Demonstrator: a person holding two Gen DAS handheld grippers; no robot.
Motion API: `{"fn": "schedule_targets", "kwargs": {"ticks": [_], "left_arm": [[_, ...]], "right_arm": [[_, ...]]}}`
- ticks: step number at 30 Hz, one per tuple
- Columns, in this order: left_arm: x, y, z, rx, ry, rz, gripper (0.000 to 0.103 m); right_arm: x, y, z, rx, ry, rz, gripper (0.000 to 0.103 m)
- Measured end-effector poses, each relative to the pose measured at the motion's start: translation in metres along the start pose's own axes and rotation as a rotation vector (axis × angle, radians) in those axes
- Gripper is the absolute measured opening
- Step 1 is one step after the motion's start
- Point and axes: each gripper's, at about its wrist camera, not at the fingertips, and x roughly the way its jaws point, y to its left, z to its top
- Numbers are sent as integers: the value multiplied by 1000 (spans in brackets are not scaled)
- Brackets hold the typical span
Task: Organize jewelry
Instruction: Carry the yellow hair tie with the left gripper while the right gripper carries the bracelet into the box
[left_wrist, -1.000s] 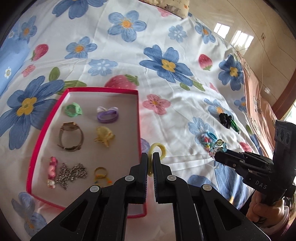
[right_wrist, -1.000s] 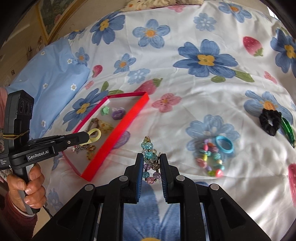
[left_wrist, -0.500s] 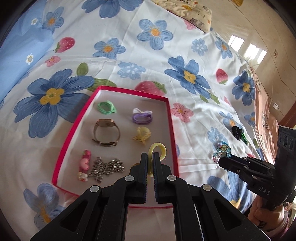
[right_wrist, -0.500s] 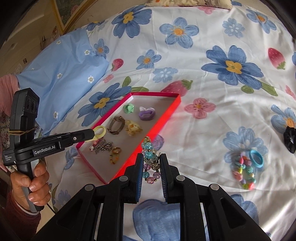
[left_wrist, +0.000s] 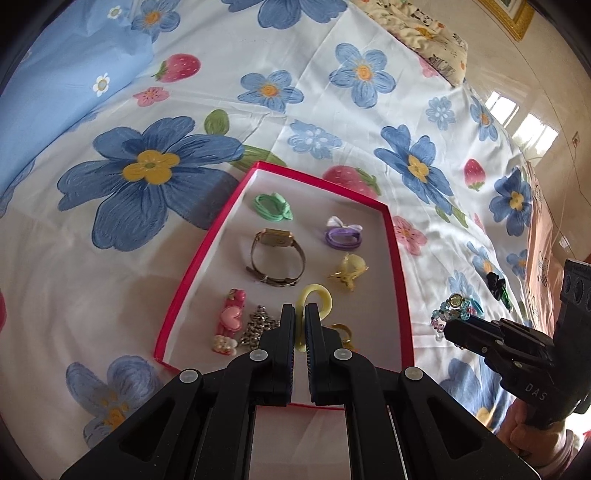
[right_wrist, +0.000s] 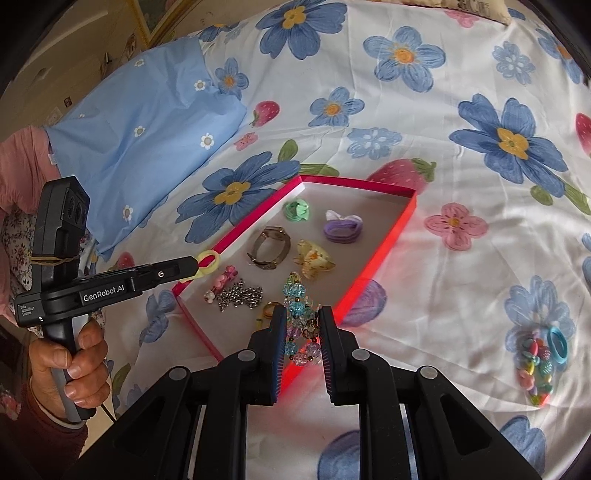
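Left hand-held gripper: jaws nearly closed, pinching a pale yellow ring by its lower edge. The ring stands edge-up in the grip, hoop plane roughly in line with the fingers. In the left wrist view it hangs over the near half of the red-rimmed box, between the gold watch and the near wall.

Right hand-held gripper: jaws narrow, gripping a beaded bracelet whose long axis runs away from the fingers, toward the far side. It sits over the box's near right rim, not yet well inside.

Judgement: the left hand-held gripper is the nearer to a release. The bare floor lies straight below and slightly far of its ring. Height above the floor cannot be read.

Materials:
- Box: stiff card, low red walls, matte white floor.
- Ring: smooth, translucent plastic.
- Bracelet: faceted glassy beads in teal and lilac; it looks limp and would likely slump on release.
- Already in the box: green hair tie, purple hair tie, yellow claw clip, pink heart clip, silver chain.

Bed: soft, wrinkled floral sheet. Coloured bead bracelet and blue ring lie on it at the right, well apart from the box.
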Motion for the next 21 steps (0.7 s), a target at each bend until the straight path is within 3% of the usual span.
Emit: {"fn": "schedule_targets", "kwargs": {"ticks": [21], "left_arm": [[60, 32, 19, -55, 74, 47, 5]], "right_arm": [[76, 13, 14, -67, 133, -9, 17]]}}
